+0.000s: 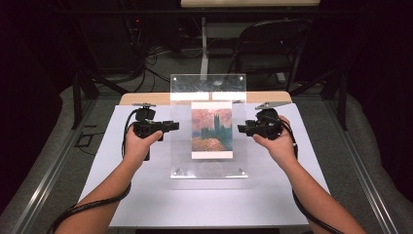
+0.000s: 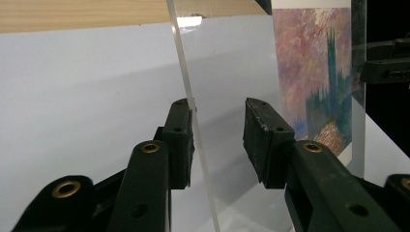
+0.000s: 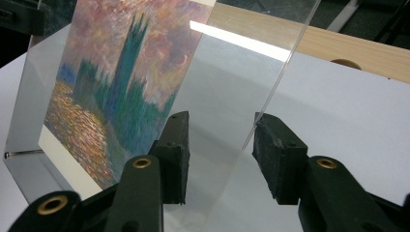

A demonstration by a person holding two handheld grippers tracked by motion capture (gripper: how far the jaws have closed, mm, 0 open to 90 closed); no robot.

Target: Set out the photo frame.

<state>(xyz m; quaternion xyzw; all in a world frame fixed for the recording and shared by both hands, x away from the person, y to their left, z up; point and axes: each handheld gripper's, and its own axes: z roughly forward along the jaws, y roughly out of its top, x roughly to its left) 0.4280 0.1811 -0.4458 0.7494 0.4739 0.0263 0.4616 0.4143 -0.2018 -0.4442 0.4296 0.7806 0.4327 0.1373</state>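
A clear acrylic picture frame stands upright in the middle of the white table top, holding a print of towers under a pink sky. My left gripper is at the frame's left edge and my right gripper at its right edge. In the left gripper view the panel's thin edge runs between my left gripper's jaws, close along the left pad, with a wide gap to the other. In the right gripper view the panel passes between my right gripper's jaws, its edge near the right pad. Both stand open.
A wooden strip runs along the table's far edge behind the frame. Beyond it stand a dark folding chair and black metal supports. Cables trail from both grippers along the person's forearms.
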